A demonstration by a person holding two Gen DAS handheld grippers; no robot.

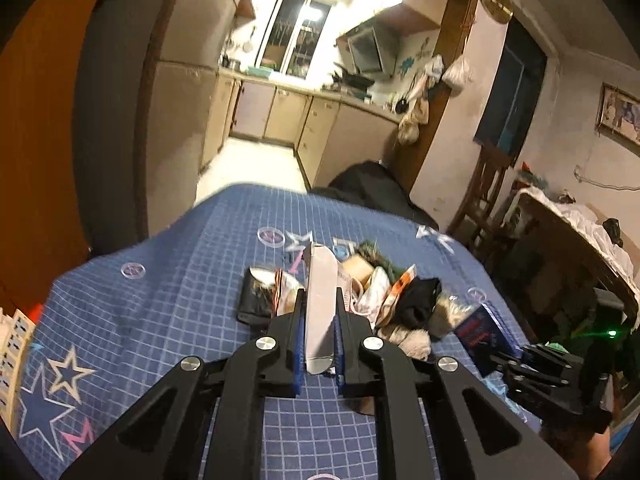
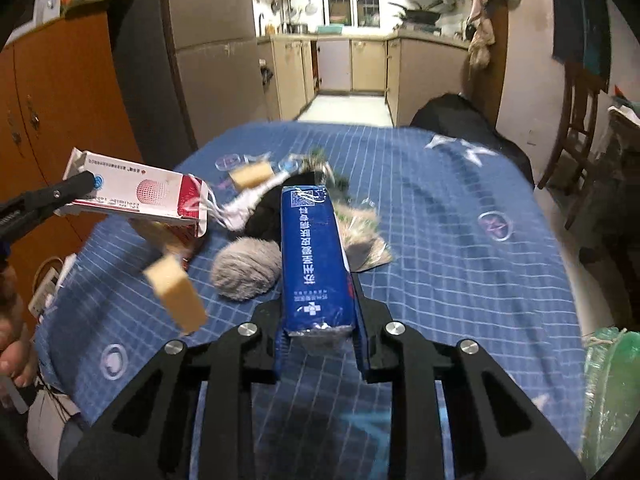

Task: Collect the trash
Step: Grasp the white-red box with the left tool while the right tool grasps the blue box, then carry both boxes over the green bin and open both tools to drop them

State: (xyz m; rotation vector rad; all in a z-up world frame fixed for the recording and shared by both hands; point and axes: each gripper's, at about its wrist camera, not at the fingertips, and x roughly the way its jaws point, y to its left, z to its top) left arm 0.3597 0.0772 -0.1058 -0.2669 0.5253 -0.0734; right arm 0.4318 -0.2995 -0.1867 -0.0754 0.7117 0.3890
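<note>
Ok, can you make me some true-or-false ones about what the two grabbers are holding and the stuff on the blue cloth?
1. The right gripper holds a blue box. True.
2. The left gripper is empty. False: it is shut on a red and white box.
3. A grey fluffy ball lies on the blue checked cloth. True.
4. The cloth has flowers printed on it. False: it has stars.
5. A yellow sponge block shows left of the blue box. True.
</note>
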